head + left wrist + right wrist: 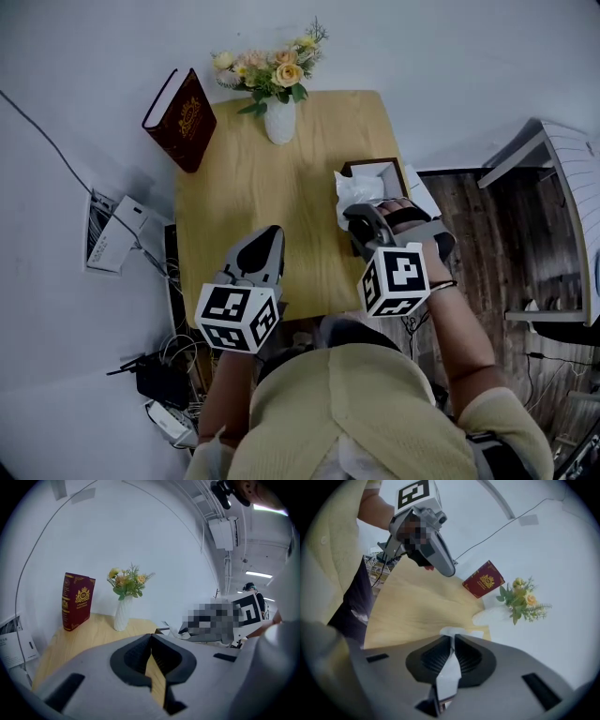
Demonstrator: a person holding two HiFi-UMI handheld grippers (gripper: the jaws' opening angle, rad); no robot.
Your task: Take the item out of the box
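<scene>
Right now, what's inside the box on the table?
White tissue sticks out of the box, pinched in the right gripper. Whatever lies deeper in the box is covered by the tissue and the gripper.

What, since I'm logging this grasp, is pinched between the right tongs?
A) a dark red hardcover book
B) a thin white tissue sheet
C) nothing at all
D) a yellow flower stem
B: in the right gripper view the right tongs are closed on a thin white tissue sheet, and the head view shows them at the dark-rimmed box with white tissue spilling out.
</scene>
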